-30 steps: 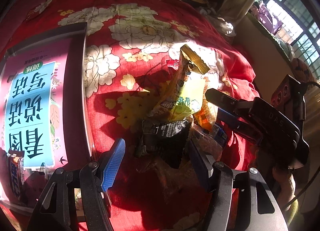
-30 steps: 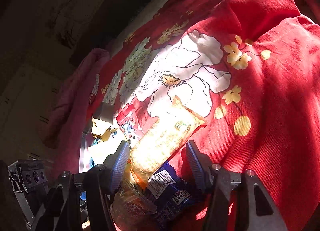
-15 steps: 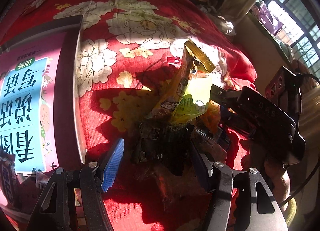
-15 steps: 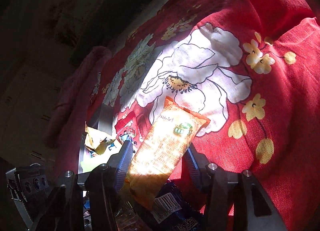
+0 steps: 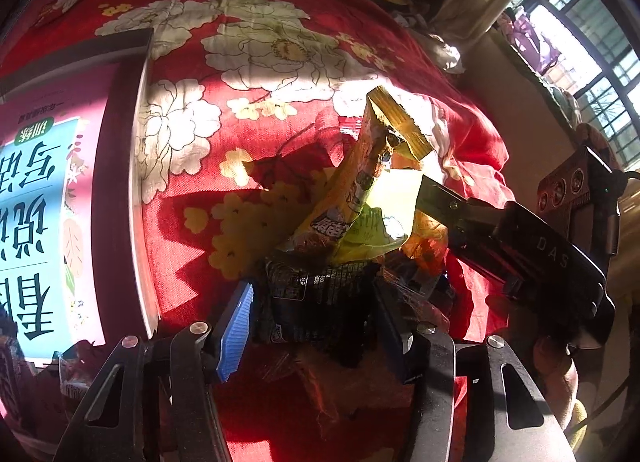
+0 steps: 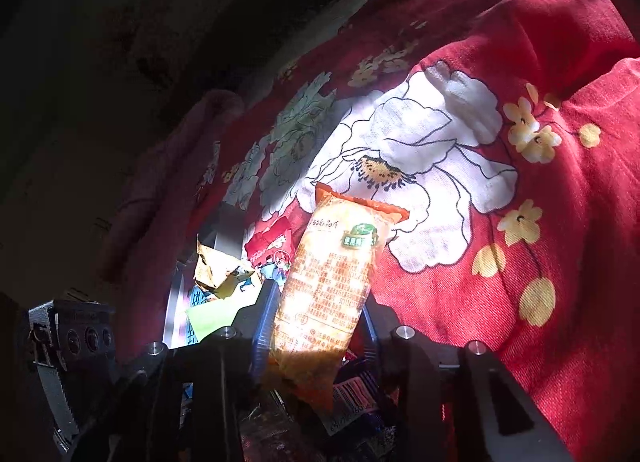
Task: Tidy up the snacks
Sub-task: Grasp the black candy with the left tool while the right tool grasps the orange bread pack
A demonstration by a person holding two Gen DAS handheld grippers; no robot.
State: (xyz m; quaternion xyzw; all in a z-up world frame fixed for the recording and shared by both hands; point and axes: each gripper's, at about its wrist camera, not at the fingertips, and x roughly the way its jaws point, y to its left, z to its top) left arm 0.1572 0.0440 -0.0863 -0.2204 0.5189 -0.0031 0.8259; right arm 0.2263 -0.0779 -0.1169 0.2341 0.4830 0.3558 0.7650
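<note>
A heap of snack packets lies on a red flowered bedspread [image 5: 256,62]. My left gripper [image 5: 316,322] has its jaws closed in on both sides of a black packet [image 5: 320,302] low in the heap. My right gripper [image 6: 316,318] is shut on an orange packet [image 6: 336,278] and holds it upright; it also shows in the left wrist view [image 5: 460,214], coming in from the right. A yellow-gold packet [image 5: 360,182] stands up from the heap. A blue packet with a barcode [image 6: 352,398] lies under the orange one.
A dark tray [image 5: 116,198] holding a pink and blue book [image 5: 32,222] lies left of the heap, with packets at its near end [image 5: 24,374]. A red packet [image 6: 272,242] lies beyond the heap. A window [image 5: 580,42] is at far right.
My right gripper has closed on the orange packet and lifted it upright. My left gripper's jaws have closed in on the black packet as the hand moved nearer the heap.
</note>
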